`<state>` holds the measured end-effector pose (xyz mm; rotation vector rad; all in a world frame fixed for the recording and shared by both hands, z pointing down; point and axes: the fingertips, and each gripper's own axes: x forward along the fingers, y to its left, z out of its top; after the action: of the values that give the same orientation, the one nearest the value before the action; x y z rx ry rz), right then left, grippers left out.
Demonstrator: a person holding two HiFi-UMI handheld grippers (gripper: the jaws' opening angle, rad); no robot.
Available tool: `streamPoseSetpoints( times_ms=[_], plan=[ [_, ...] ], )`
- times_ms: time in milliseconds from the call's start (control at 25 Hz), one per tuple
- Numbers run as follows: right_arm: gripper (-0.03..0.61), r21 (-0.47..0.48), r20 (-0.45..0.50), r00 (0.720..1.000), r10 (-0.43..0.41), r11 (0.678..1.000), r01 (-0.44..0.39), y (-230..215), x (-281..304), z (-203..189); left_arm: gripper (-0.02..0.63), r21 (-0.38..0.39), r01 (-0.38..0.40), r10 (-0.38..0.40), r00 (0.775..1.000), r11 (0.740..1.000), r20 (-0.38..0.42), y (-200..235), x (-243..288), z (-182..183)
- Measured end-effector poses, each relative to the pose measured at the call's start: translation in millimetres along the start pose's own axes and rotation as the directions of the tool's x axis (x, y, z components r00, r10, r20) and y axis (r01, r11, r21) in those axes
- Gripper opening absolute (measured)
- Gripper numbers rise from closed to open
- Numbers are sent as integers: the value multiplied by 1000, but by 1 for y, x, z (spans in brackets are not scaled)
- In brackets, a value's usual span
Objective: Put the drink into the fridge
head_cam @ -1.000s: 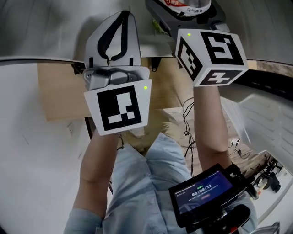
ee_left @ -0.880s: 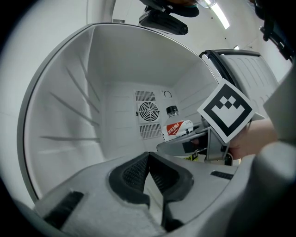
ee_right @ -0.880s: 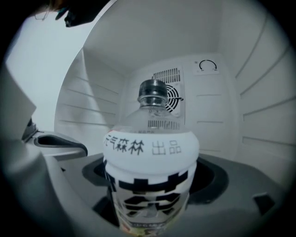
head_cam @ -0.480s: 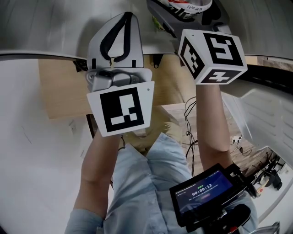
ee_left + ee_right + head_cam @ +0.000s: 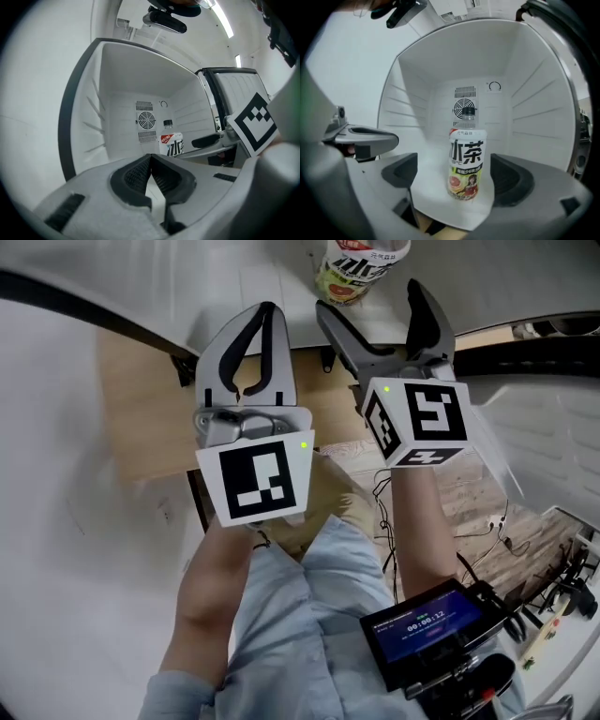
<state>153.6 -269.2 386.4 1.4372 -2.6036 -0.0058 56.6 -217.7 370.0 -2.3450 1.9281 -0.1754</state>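
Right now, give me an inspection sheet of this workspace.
Surface: white fridge floor, the bottle stands on it.
Job's things: drink bottle upright inside the fridge, cap on.
Clutter: nothing seen.
Grippers: left tongs shut, nothing between the jaws; right tongs closing, the bottle between the jaws, pads not touching it.
Cables: loose wires trail over the wood floor.
Surroundings: fridge door open; timer screen at the person's waist.
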Motion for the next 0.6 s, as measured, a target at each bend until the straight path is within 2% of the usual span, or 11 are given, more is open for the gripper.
streamPoseSetpoints(
  times_ms=[80, 240, 320, 360, 440, 600],
  plan=[
    [446, 3, 5, 1000, -22, 1000, 22, 10, -16, 2, 9, 12, 15, -15, 1000, 1000, 7, 1, -13, 7],
    [263, 31, -10, 999, -50, 998, 50, 29, -54, 6, 9, -1, 20, -20, 1000, 1000, -2, 0, -42, 21],
    [192, 46, 24, 998, -60, 997, 59, 47, -69, 17, 9, 5, 24, -24, 999, 1000, 25, 9, -59, 33],
    [177, 41, 59, 996, -72, 997, 70, 55, -73, 25, 9, 12, 26, -26, 998, 1000, 49, 14, -65, 41],
    [97, 27, 122, 987, -104, 995, 101, 71, -88, 44, 9, 13, 33, -34, 996, 999, 82, 24, -80, 53],
    [17, 50, 147, 978, -147, 989, 141, 102, -123, 71, 9, 10, 50, -51, 996, 999, 79, 39, -124, 75]
  ],
)
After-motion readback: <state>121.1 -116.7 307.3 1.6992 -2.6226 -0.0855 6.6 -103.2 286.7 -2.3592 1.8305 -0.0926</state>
